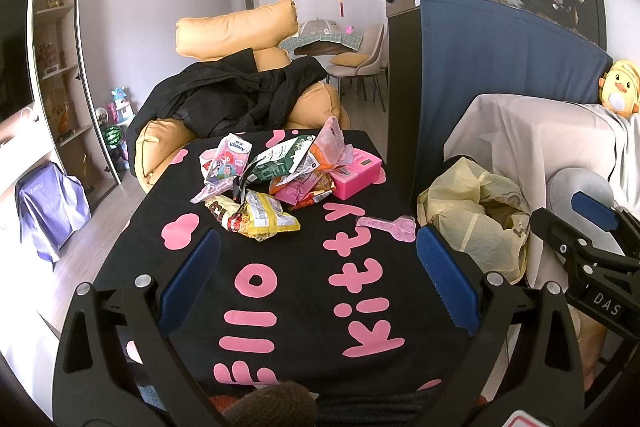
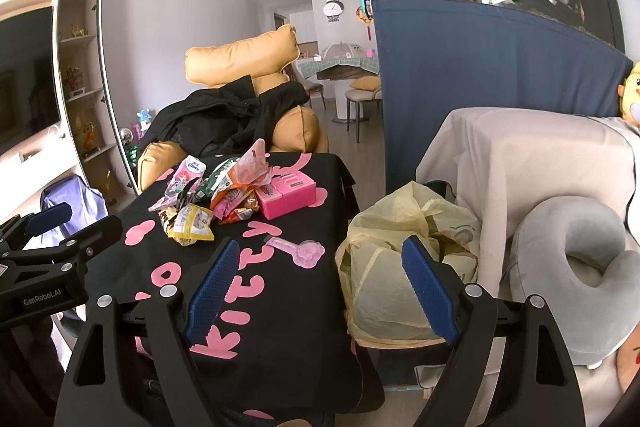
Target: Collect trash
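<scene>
Left wrist view: left tongs [image 1: 318,271] spread wide, nothing btwn the blue pads, hovering over the black cloth-covered counter with pink lettering [image 1: 280,291]. Heap of crumpled snack wrappers [image 1: 264,179] at centre frame, on far part of counter; yellow crinkled packet [image 1: 262,217] at its near edge, pink rectangular box [image 1: 356,173] touching heap's right side. Pink translucent paw-shaped plastic piece [image 1: 386,227] lies alone, right of heap, near counter's right edge. Pale yellow plastic bag [image 1: 476,223], mouth open, sits just off counter's right edge, centre-right of frame. Right tongs [image 1: 592,223] at right edge; only partly seen here.

Right wrist view: right tongs [image 2: 320,283] also wide open, empty; straddling counter edge and bag [image 2: 400,267] in lower centre. Grey U-shaped neck pillow [image 2: 576,267] lower right. Left tongs [image 2: 48,223] at left edge.
</scene>
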Tool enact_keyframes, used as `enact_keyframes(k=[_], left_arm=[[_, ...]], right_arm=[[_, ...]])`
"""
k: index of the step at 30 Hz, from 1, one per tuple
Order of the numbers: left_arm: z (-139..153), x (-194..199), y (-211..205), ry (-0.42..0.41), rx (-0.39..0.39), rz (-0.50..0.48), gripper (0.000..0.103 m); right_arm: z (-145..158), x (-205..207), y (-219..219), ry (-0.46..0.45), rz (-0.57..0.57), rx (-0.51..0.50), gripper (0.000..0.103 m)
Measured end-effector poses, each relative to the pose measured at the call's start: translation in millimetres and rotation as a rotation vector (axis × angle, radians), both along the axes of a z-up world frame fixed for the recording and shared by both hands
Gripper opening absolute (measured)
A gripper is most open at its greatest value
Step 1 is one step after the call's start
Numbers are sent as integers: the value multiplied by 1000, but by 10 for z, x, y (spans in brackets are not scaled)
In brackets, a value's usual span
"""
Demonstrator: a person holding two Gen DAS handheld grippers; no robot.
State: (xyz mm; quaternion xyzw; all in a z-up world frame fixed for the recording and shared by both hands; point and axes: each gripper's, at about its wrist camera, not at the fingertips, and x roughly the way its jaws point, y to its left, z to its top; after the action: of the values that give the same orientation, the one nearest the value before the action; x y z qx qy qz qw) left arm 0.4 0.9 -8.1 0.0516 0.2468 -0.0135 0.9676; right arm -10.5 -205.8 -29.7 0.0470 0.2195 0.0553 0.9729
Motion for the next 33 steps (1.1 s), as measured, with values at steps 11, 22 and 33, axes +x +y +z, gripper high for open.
enact_keyframes(k=[11, 22, 33], left_arm=[[8, 1, 1, 0, -1, 0, 94], [-5, 4, 4, 7, -9, -5, 94], [-143, 305, 310, 71, -118, -13, 94]], right_arm=[[-1, -32, -1, 2, 4, 0, 80], [-1, -26, -4, -1, -4, -8, 80], [-73, 221, -44, -3, -52, -90, 80]])
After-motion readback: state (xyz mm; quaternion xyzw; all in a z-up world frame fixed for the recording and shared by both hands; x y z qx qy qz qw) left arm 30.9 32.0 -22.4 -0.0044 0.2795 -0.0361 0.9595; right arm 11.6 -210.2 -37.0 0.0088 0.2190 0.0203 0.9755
